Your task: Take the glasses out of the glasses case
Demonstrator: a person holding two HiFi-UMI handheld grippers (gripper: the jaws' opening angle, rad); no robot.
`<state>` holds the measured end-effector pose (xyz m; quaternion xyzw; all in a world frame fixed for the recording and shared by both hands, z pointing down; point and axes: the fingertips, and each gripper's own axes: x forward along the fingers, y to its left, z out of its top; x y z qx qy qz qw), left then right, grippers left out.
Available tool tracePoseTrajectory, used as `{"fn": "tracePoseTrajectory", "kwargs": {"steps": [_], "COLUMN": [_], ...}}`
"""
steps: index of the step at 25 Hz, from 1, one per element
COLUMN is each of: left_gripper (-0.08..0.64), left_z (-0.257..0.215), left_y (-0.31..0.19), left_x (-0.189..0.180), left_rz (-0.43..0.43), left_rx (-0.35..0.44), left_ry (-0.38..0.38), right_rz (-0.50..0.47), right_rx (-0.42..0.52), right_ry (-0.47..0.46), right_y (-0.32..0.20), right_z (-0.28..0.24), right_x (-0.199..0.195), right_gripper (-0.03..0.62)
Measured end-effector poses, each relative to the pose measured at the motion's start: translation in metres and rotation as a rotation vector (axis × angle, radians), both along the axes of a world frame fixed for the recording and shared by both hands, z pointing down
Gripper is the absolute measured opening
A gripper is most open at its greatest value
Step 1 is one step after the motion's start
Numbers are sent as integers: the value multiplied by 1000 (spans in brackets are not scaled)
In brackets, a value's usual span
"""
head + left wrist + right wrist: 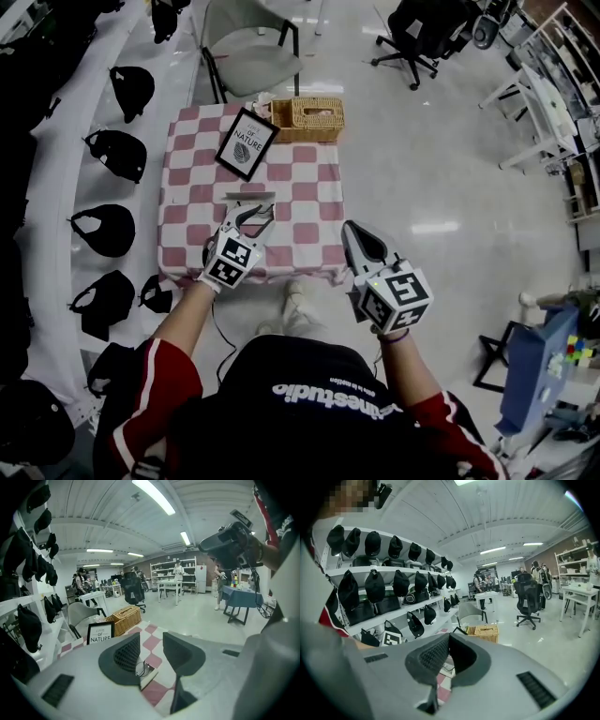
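Observation:
The glasses case (251, 196) lies in the middle of the pink-and-white checked table (300, 178), a thin grey shape from above. In the left gripper view it is open, and the wire-rimmed glasses (142, 668) rest in the pale case (151, 677). My left gripper (258, 215) hovers just on the near side of the case. Its jaws stand apart with nothing between the pads (151, 641). My right gripper (350, 228) hangs off the table's near right corner, fingertips together and empty (448, 637). Past its jaws, part of the case (447, 668) shows.
A framed "OF NATURE" sign (247, 142) and a wicker basket (307, 119) stand at the table's far edge. A grey chair (251, 47) is behind the table. Shelves of black caps and bags (112, 150) run along the left.

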<state>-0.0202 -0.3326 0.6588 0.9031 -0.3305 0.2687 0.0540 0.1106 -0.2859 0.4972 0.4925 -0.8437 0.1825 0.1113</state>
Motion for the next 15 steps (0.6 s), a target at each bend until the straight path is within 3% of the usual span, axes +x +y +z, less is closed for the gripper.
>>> {"fn": "tracePoseTrajectory", "kwargs": {"steps": [15], "left_gripper": [160], "left_z": [76], "left_y": [-30], "left_x": [5], "left_rz": [-17], "left_rx": [-138], "left_ry": [-56], "right_rz": [-2], "right_rx": [-59], "right_ry": [8], "right_y": [-21], "right_z": [30], "right_x": [17], "right_gripper": [2]}}
